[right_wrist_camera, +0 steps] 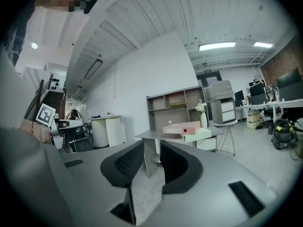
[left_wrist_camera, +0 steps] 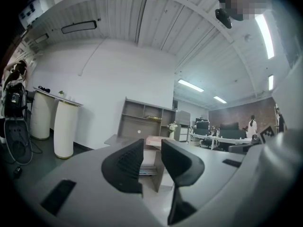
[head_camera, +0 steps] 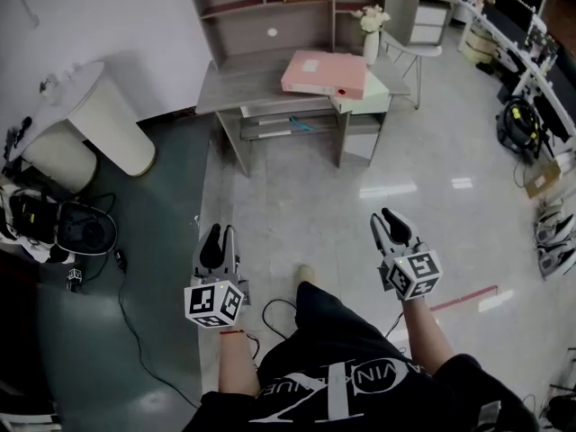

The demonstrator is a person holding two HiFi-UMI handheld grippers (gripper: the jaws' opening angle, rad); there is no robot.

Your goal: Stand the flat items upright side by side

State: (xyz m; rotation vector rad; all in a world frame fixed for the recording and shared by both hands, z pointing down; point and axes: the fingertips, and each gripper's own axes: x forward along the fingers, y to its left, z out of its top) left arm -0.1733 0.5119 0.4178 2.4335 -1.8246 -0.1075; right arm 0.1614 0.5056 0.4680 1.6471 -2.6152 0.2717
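Observation:
A pink binder (head_camera: 324, 73) lies flat on top of a pale green binder (head_camera: 373, 97) at the right end of a grey desk (head_camera: 243, 84) across the room. Both binders also show in the right gripper view, pink binder (right_wrist_camera: 182, 127) over green binder (right_wrist_camera: 199, 135). My left gripper (head_camera: 219, 234) and right gripper (head_camera: 389, 219) are held level over the floor, well short of the desk. In its own view the left gripper (left_wrist_camera: 152, 148) has a narrow gap between its jaws with nothing in it. The right gripper (right_wrist_camera: 152, 150) stands the same, holding nothing.
A grey shelf unit (head_camera: 270, 7) stands at the back of the desk, with a vase of flowers (head_camera: 371, 39) beside it and a white chair (head_camera: 418, 52) to the right. White rounded counters (head_camera: 108, 115) and cabled equipment (head_camera: 54, 223) fill the left. Workstations line the far right.

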